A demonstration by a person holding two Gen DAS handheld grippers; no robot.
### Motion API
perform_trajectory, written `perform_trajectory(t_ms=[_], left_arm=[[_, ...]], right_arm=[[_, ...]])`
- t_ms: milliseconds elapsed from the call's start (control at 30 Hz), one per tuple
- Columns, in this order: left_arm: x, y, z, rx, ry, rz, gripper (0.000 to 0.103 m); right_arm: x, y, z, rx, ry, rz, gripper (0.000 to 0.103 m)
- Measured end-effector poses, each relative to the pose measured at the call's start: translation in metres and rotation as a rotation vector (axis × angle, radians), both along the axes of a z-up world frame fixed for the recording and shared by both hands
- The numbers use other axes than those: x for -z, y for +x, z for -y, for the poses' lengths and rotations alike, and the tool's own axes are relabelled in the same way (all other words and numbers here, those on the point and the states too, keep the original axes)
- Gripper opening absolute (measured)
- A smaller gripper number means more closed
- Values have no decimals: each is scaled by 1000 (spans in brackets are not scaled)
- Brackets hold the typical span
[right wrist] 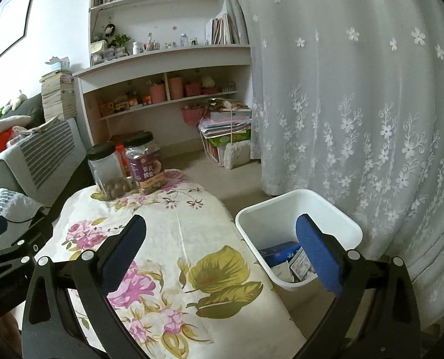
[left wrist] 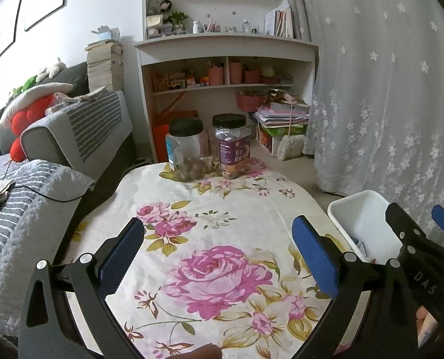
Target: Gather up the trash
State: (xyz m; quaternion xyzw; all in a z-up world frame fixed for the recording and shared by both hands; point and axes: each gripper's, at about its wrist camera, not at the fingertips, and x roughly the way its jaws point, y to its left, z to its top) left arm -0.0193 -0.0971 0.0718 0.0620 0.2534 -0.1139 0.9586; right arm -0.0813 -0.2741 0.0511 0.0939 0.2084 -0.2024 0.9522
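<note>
Both the left gripper and the right gripper are spread wide and hold nothing; the trash, a blue packet and paper scraps, lies inside the white bin on the floor just beside the table. Such items are judged light, thin and easily crushed; grip by a raised edge or fold. No loose trash shows on the flowered cloth; two black-lidded jars stand at the far edge, apparently not trash, and the curtain hangs close behind the bin.
</note>
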Motion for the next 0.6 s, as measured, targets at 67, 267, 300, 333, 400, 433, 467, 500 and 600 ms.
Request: perform_trajectory(t_ms=[67,267,300,333,400,433,467,500,600], left_arm=[[-2,-1,0,-2,-5,11,96],[-10,-1,-2,-11,-23,26,96],[-11,-1,-3,-15,-25,33,96],[-13,-3,-4,-19,-26,45,96],[-15,-5,-4,-23,-29,61,96],[-17,-7,-5,-27,-35,74,96],[-19,-8,-6,-27,-43,83,96],[-20,-10,-8,-26,-48,89,96],[-26,-13,-10,-29,-62,111,96]], right_arm=[[0,0,0,1,-4,2,96],[-2,-2,9,12,-5,20,96],[-3,-3,10,13,-2,26,96],[-3,-3,11,13,0,30,96],[-5,-6,12,11,2,48,96],[-7,-8,12,7,0,60,96],[-8,-10,12,5,-3,67,96],[-10,-12,11,2,-11,82,96],[-16,-19,5,-4,-41,131,96]])
